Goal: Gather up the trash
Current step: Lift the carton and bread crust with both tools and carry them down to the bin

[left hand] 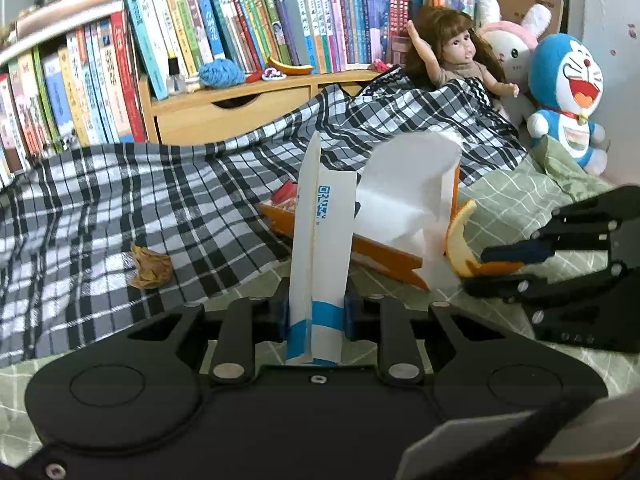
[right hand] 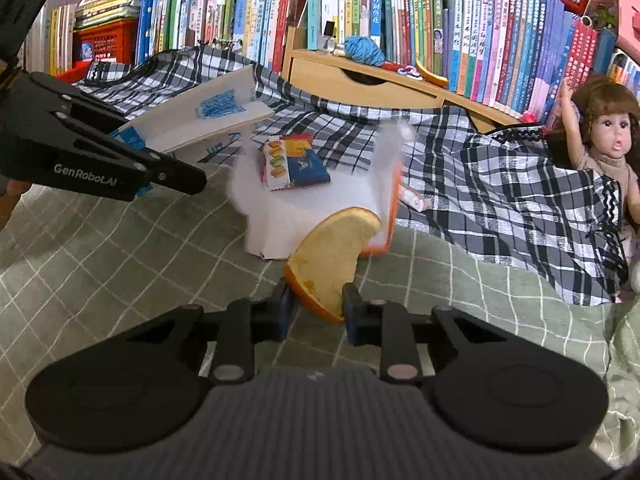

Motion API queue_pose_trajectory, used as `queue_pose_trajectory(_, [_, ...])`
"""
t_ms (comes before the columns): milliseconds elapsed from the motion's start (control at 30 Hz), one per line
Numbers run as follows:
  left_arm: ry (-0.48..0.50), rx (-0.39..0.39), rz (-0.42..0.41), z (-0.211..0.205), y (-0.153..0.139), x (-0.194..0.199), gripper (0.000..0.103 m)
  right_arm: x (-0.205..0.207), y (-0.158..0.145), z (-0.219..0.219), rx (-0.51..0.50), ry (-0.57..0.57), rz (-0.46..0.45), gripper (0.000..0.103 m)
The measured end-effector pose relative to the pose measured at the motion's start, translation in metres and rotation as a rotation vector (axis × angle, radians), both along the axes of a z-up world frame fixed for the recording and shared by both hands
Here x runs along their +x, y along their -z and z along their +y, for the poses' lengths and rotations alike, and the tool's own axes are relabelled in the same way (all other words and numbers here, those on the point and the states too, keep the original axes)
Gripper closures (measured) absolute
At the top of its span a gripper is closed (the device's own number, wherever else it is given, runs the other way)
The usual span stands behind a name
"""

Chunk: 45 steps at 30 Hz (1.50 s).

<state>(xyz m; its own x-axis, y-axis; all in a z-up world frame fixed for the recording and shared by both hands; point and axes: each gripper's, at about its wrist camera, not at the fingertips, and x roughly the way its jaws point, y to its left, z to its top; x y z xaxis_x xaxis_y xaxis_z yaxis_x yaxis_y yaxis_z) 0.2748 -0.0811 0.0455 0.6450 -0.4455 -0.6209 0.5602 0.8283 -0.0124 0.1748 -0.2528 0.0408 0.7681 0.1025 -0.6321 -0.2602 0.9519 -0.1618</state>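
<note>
Your left gripper [left hand: 316, 314] pinches a white carton [left hand: 320, 248] with blue print, which stands upright at the centre of the left wrist view, its lower end clamped between the blue pads [left hand: 349, 312]. Your right gripper [right hand: 316, 306] grips a piece of orange peel [right hand: 332, 256] at lower centre of the right wrist view, pale pith up. Just beyond both sits an orange, white-lined bag [right hand: 320, 208], tipped open, with a colourful snack wrapper [right hand: 294, 166] inside. A crumpled brown scrap [left hand: 150, 266] lies at left centre of the left wrist view, on a black-and-white plaid blanket [left hand: 160, 200] spread over a green checked sheet [right hand: 100, 248]. A doll [left hand: 460, 54] and a blue plush toy [left hand: 568, 92] sit at upper right, before shelves of books [left hand: 240, 12].
</note>
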Motion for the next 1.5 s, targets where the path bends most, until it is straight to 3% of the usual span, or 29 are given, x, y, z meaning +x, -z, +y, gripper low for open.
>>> queue_pose_trajectory(67, [-0.007, -0.007, -0.002, 0.003, -0.002, -0.003, 0.081, -0.002, -0.002, 0.000, -0.002, 0.001, -0.004, 0.076])
queue_pose_trajectory(133, [-0.008, -0.016, -0.002, 0.006, -0.004, -0.007, 0.081, -0.006, -0.005, 0.002, -0.002, 0.002, -0.007, 0.089])
queue_pose_trajectory(567, [-0.063, -0.052, 0.011, 0.035, -0.014, -0.031, 0.079, -0.027, -0.020, 0.006, -0.024, -0.013, -0.060, 0.099])
queue_pose_trajectory(600, [-0.064, -0.051, 0.010, 0.036, -0.014, -0.033, 0.079, -0.026, -0.019, 0.004, -0.021, -0.006, -0.058, 0.097])
queue_pose_trajectory(667, [-0.063, -0.049, 0.012, 0.038, -0.014, -0.037, 0.079, -0.024, -0.017, 0.000, -0.025, 0.024, -0.065, 0.073])
queue_pose_trajectory(733, [-0.067, -0.052, 0.016, 0.039, -0.013, -0.039, 0.078, -0.022, -0.013, -0.003, -0.039, 0.034, -0.085, 0.063])
queue_pose_trajectory(933, [-0.070, -0.064, 0.031, 0.042, -0.010, -0.046, 0.079, -0.004, 0.000, -0.004, -0.032, 0.022, -0.061, 0.047])
queue_pose_trajectory(1033, [-0.073, -0.072, 0.035, 0.043, -0.009, -0.048, 0.079, 0.008, 0.009, 0.001, -0.053, 0.037, -0.053, 0.046])
queue_pose_trajectory(1067, [-0.073, -0.075, 0.036, 0.043, -0.008, -0.047, 0.080, 0.013, 0.012, 0.001, -0.054, 0.049, -0.052, 0.047])
queue_pose_trajectory(1100, [-0.073, -0.077, 0.035, 0.043, -0.008, -0.048, 0.080, 0.017, 0.014, 0.001, -0.050, 0.057, -0.051, 0.067])
queue_pose_trajectory(1133, [-0.072, -0.075, 0.032, 0.043, -0.008, -0.048, 0.082, 0.020, 0.016, 0.000, -0.046, 0.071, -0.049, 0.079])
queue_pose_trajectory(1233, [-0.063, -0.053, 0.017, 0.041, -0.007, -0.050, 0.091, 0.023, 0.013, -0.002, -0.030, 0.080, -0.049, 0.089])
queue_pose_trajectory(1333, [-0.075, -0.065, 0.028, 0.044, -0.005, -0.050, 0.099, 0.018, 0.006, -0.005, -0.007, 0.085, -0.057, 0.091])
queue_pose_trajectory(1500, [-0.106, -0.094, 0.034, 0.053, -0.006, -0.052, 0.101, 0.002, -0.012, -0.010, 0.044, 0.081, -0.087, 0.091])
